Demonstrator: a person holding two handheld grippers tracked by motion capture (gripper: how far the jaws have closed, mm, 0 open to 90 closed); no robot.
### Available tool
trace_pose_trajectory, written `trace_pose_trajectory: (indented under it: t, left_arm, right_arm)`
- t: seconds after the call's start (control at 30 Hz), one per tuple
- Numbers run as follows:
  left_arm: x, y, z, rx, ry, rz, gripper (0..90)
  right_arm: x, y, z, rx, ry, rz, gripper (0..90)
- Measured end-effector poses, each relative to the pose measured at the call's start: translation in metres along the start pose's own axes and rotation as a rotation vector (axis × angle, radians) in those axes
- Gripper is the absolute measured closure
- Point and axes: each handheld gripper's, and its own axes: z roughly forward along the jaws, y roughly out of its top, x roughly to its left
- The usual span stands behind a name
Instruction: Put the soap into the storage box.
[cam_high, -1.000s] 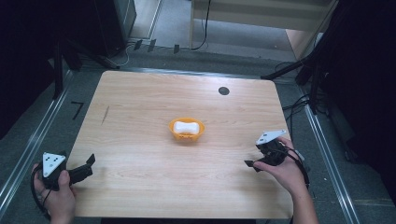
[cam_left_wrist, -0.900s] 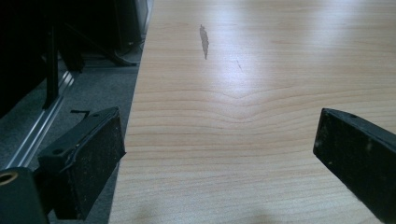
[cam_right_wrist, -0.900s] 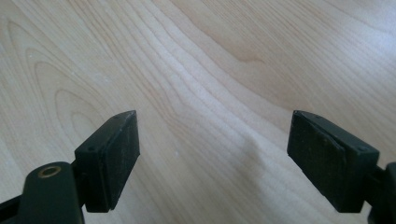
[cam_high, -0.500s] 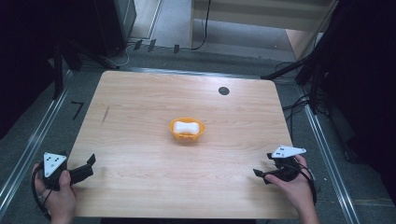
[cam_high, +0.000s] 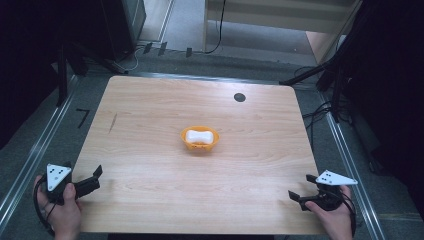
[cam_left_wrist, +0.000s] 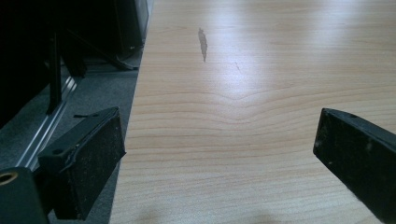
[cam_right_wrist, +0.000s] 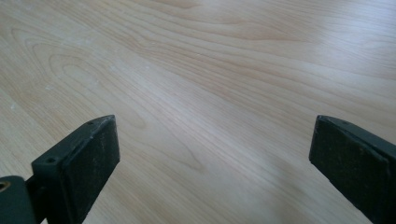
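An orange bowl (cam_high: 200, 145) sits at the middle of the wooden table (cam_high: 150, 100), and a white bone-shaped piece (cam_high: 199, 136) lies in it. My left gripper (cam_high: 96, 176) is at the front left corner, held in a hand, open with nothing between its jaws. In the left gripper view its pads (cam_left_wrist: 91, 154) stand wide apart over the table's left edge. My right gripper (cam_high: 300, 187) is at the front right corner, open and empty. The right gripper view has its pads (cam_right_wrist: 88, 161) spread over bare wood.
A small black round disc (cam_high: 239, 97) lies near the table's far right edge. A dark streak (cam_high: 113, 123) marks the wood at the left. Metal rails (cam_high: 30, 160) run along both sides of the table, with cables and black stands beyond.
My right gripper has drawn back toward the front right corner and lowered near the table edge. The left gripper has stayed in place.
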Motion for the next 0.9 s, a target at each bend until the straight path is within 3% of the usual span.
trace_pose_trajectory:
  t: [0.17,0.27,0.33,0.5,0.63,0.77,0.9]
  left_arm:
    - [-0.001,0.000,0.000,0.002,0.000,0.005,2.2]
    - [-0.001,0.000,0.000,0.003,0.005,0.006,2.2]
    - [-0.001,0.000,0.000,0.002,0.005,0.006,2.3]
    - [-0.002,0.000,0.000,0.002,0.009,0.018,2.2]
    - [-0.003,0.000,0.000,0.003,0.007,0.025,2.3]
    - [-0.003,0.000,0.000,0.005,0.007,0.027,2.3]
    - [-0.003,0.000,0.000,0.007,0.009,0.026,2.2]
  right_arm:
    - [-0.007,-0.015,-0.016,-0.101,-0.069,0.047,0.3]
    - [-0.012,-0.024,-0.023,-0.201,-0.079,0.127,0.0]
    - [-0.013,-0.026,-0.024,-0.235,-0.092,0.150,0.0]
    - [-0.009,-0.031,-0.027,-0.355,-0.194,0.190,0.3]
    - [-0.007,-0.037,-0.024,-0.372,-0.320,0.219,0.3]
    - [-0.007,-0.038,-0.023,-0.371,-0.330,0.223,0.3]
    - [-0.004,-0.035,-0.020,-0.339,-0.346,0.192,0.3]
